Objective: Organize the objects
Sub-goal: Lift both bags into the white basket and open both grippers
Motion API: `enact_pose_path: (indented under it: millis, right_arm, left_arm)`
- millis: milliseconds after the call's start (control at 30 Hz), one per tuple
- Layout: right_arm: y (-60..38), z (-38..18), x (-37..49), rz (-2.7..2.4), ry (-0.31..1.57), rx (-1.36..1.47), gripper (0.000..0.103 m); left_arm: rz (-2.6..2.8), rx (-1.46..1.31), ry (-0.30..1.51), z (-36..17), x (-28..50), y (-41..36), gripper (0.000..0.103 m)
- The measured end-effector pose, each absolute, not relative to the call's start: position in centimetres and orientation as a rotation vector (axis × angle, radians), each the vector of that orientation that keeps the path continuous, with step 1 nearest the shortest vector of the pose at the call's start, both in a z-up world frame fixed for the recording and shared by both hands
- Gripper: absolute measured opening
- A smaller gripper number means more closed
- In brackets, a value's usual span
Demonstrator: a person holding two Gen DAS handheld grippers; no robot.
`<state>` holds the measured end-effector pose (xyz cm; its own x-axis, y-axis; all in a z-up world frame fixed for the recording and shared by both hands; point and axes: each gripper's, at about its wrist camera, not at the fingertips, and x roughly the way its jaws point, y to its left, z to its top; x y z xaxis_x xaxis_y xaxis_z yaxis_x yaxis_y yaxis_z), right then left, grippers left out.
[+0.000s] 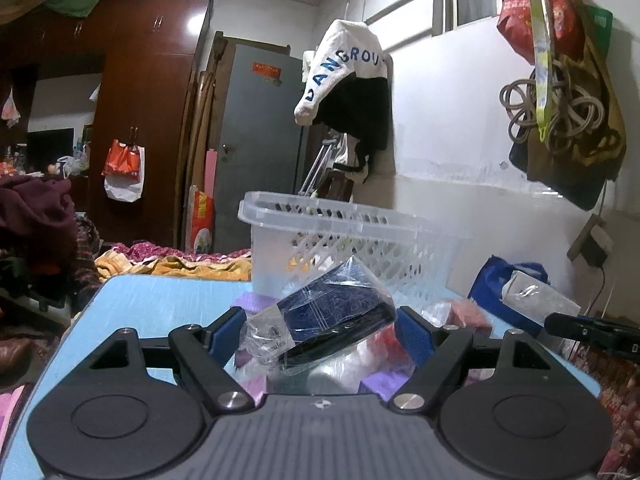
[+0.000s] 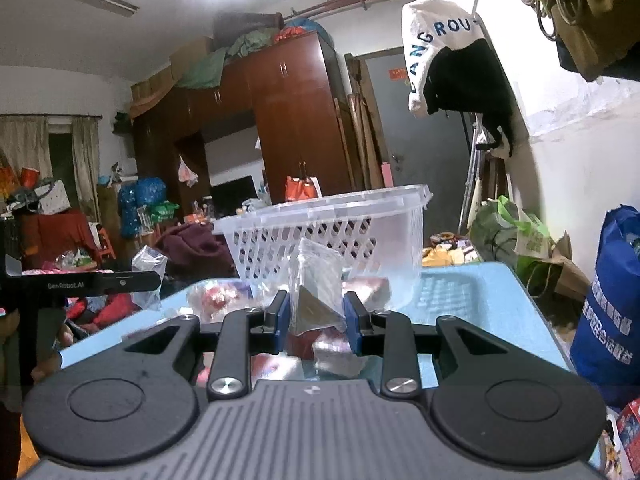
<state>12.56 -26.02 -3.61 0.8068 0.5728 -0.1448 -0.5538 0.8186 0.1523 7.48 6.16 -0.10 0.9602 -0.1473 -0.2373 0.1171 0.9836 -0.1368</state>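
Note:
My left gripper [image 1: 320, 316] is shut on a clear bag holding a dark blue patterned item [image 1: 332, 312], which sits tilted between the blue pads [image 1: 226, 334] above the table. My right gripper [image 2: 316, 300] is shut on a small clear bag with a grey-brown piece inside [image 2: 318, 288]. A see-through plastic basket [image 1: 360, 236] [image 2: 320, 232] stands on the light blue table [image 1: 160, 304] [image 2: 460, 300], just beyond both grippers. Under the grippers lie several bagged red and purple items [image 1: 384, 380] [image 2: 216, 296]. The right gripper's bag [image 1: 536, 296] also shows in the left wrist view.
A blue fabric bag [image 2: 608, 300] stands at the table's right side near the white wall. Clothes and bags hang on the wall [image 1: 568, 120] above. Beyond the table are a bed with piled cloth [image 1: 180, 260], a brown wardrobe [image 1: 140, 100] and a grey door [image 1: 260, 128].

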Motion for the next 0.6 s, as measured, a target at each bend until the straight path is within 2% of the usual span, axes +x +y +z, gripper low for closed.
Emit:
enact_pose_path:
  millis: [167, 400, 533, 567, 600]
  right_arm:
    - [-25.6, 0.1, 15.6, 0.650, 0.150, 0.133, 0.032]
    - [-20.5, 6.2, 24.7, 0.661, 0.220, 0.046, 0.032]
    - [-17.9, 5.7, 28.3, 0.613, 0.287, -0.029, 0.032]
    - [-17.6, 5.3, 28.8, 0.603, 0.291, -0.036, 0.034]
    - [-17.3, 5.0, 29.2, 0.594, 0.300, -0.040, 0.040]
  left_arm:
    - [-0.197, -0.153, 0.241, 3.5, 10.6, 6.6, 0.084]
    - [-0.191, -0.161, 0.318, 8.7, 20.6, 4.6, 0.084]
    - [-0.133, -0.115, 0.378, 8.4, 25.1, 3.6, 0.085]
    - [-0.115, -0.096, 0.393, 8.1, 26.1, 3.3, 0.086]
    - [-0.090, -0.075, 0.409, 7.9, 26.7, 3.1, 0.090]
